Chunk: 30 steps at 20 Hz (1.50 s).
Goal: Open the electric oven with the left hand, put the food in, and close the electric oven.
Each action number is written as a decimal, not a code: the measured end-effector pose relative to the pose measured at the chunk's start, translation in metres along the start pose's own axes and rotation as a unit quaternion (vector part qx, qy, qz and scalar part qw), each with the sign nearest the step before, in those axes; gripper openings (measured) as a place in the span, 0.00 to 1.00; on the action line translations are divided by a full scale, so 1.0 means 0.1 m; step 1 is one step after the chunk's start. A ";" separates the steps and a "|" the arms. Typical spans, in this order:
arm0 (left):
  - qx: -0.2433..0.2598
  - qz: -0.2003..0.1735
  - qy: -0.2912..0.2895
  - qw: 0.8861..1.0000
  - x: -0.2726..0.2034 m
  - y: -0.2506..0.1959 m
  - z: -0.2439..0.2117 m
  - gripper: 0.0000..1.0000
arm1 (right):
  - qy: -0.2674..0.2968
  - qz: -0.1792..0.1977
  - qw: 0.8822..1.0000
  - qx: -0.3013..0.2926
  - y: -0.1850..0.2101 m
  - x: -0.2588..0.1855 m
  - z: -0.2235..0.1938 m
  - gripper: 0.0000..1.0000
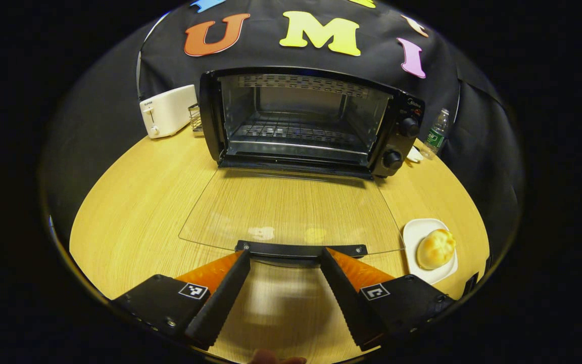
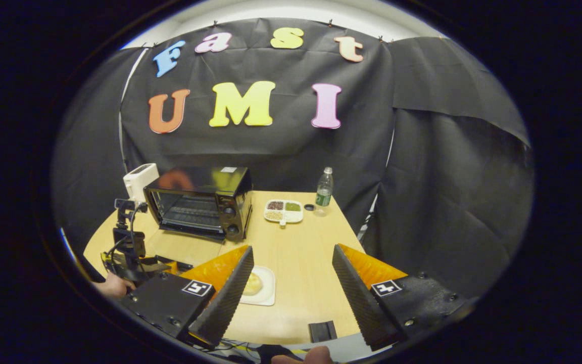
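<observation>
The black electric oven (image 1: 311,119) stands at the back of the table with its glass door (image 1: 291,207) folded down flat. Its wire rack (image 1: 291,132) is bare. My left gripper (image 1: 285,253) is open, its fingertips right at the door's black handle (image 1: 301,249) and not pressing on it. A round bun (image 1: 436,247) lies on a small white plate (image 1: 415,232) to the right of the door. My right gripper (image 2: 292,248) hangs open above the table's near side, with the bun (image 2: 252,284) just beyond its left finger. The oven (image 2: 200,202) sits farther off.
A white toaster (image 1: 167,110) stands left of the oven and a water bottle (image 1: 436,132) right of it. A divided dish (image 2: 283,211) of grains lies beside the oven. A small black block (image 2: 322,331) sits at the table's near edge. A hand (image 2: 114,285) holds the left gripper (image 2: 129,253).
</observation>
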<state>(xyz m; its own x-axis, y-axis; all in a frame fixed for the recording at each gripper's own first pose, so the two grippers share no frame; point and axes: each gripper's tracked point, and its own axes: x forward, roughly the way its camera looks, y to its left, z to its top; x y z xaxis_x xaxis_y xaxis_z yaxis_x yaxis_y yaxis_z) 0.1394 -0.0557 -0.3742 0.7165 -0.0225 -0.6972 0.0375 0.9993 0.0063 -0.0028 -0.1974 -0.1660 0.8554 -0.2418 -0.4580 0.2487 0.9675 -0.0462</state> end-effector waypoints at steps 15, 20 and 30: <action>0.000 0.011 -0.107 0.994 -1.26 0.12 0.54 0.93 | 0.064 0.098 0.993 0.001 0.64 0.51 -0.82 0.99; 0.007 0.029 -0.144 0.989 -1.86 0.15 0.79 0.93 | 0.118 0.115 0.986 -0.012 0.90 1.03 -1.44 0.99; -0.035 0.055 -0.153 0.986 -2.20 0.10 0.97 0.93 | 0.167 0.143 0.975 -0.034 1.02 1.66 -2.00 0.99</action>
<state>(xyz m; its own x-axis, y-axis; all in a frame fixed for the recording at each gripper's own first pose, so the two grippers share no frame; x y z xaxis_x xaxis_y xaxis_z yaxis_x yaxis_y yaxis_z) 0.0497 -0.0442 -0.1513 0.8909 0.0889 -0.4454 -0.0931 0.9956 0.0125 0.0738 -0.1242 -0.4239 0.6875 0.0653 -0.7232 -0.0192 0.9972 0.0718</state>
